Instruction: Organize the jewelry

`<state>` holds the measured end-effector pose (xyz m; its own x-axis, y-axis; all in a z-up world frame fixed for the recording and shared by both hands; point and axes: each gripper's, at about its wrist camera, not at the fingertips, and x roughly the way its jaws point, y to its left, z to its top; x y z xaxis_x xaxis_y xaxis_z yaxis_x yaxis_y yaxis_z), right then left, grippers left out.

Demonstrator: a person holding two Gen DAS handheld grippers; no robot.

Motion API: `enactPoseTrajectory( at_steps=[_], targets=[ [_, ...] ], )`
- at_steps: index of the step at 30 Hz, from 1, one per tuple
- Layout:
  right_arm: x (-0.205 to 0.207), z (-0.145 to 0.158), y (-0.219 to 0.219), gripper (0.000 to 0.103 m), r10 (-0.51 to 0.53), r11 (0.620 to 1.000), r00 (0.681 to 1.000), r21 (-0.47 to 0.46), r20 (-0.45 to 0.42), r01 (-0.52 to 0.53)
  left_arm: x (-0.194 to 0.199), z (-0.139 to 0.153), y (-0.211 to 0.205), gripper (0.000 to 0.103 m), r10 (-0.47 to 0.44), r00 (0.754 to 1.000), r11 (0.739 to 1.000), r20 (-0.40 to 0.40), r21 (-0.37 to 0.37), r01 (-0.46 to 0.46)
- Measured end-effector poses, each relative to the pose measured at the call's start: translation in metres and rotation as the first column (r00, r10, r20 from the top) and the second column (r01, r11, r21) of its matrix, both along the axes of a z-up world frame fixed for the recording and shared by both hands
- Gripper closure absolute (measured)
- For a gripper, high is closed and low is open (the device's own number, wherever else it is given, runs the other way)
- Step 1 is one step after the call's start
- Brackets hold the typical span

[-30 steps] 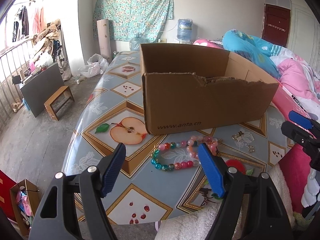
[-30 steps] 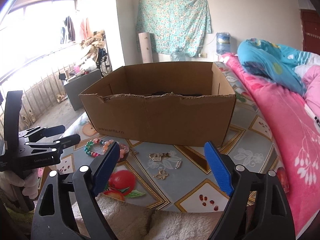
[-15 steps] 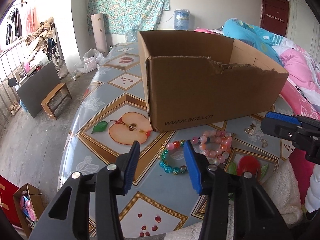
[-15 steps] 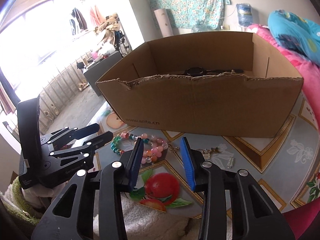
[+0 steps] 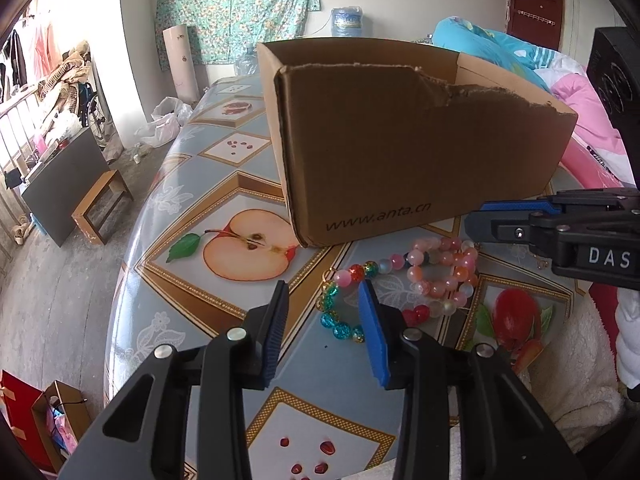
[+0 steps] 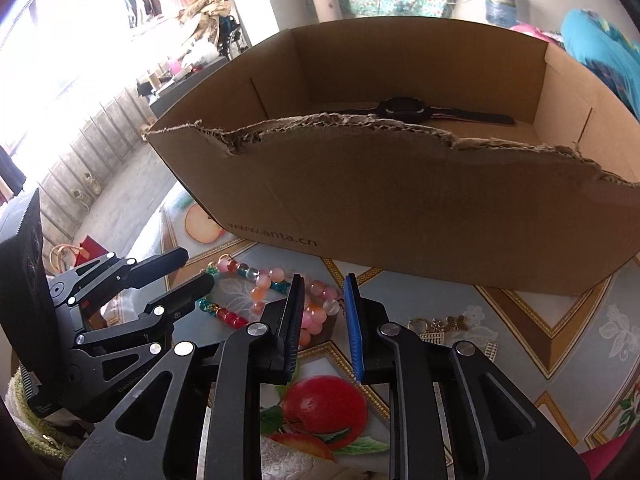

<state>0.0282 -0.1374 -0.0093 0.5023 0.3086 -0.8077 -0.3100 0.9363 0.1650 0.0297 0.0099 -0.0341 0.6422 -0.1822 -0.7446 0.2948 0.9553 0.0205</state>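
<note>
Coloured bead bracelets (image 5: 404,280) lie on the fruit-print tablecloth (image 5: 248,248) just in front of an open cardboard box (image 5: 400,152). My left gripper (image 5: 324,300) hovers at their left end, jaws partly open and empty. My right gripper (image 6: 322,284) hovers over the pink beads (image 6: 316,300), jaws narrowly open and empty; it shows from the side in the left wrist view (image 5: 520,220). The left gripper shows in the right wrist view (image 6: 176,276). The beads (image 6: 248,280) lie between the two. A black watch (image 6: 404,110) lies inside the box (image 6: 400,220).
Small gold trinkets (image 6: 436,326) lie on the cloth right of the right gripper. Pink and blue bedding (image 5: 560,92) borders the table's right side. The table's left edge drops to a concrete floor with a wooden stool (image 5: 102,204). A white fleece (image 5: 580,380) lies at the near edge.
Both grippers have moved forward and down toward the bracelets, and both jaws have narrowed from wide open. The right gripper has swung left over the beads.
</note>
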Motion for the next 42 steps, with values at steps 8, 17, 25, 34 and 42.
enactPoseTrajectory(
  at_steps=[8,17,25,34,42],
  targets=[
    [0.012,-0.012,0.030,0.085,0.071,0.985,0.997,-0.155,-0.019,-0.073,-0.001,-0.008,0.000,0.068,0.007,1.000,1.000,0.014,0.010,-0.007],
    [0.006,-0.006,0.047,0.103,0.119,0.976,0.993,-0.187,0.003,-0.116,-0.002,-0.008,-0.005,0.075,-0.024,1.000,0.999,0.010,0.038,0.023],
    [-0.005,0.013,0.028,0.103,0.121,0.986,0.992,-0.115,0.031,-0.117,0.000,-0.008,-0.006,0.085,-0.022,1.000,0.999,-0.019,0.032,0.023],
    [-0.010,0.010,0.040,0.087,0.196,0.978,0.981,-0.065,-0.008,-0.196,-0.001,-0.006,-0.002,0.085,-0.007,0.999,1.000,-0.047,0.009,0.008],
    [-0.003,-0.009,0.060,0.083,0.224,0.961,0.974,-0.158,-0.039,-0.227,0.006,-0.007,-0.007,0.085,0.024,0.996,0.999,-0.085,0.032,-0.021]
  ],
)
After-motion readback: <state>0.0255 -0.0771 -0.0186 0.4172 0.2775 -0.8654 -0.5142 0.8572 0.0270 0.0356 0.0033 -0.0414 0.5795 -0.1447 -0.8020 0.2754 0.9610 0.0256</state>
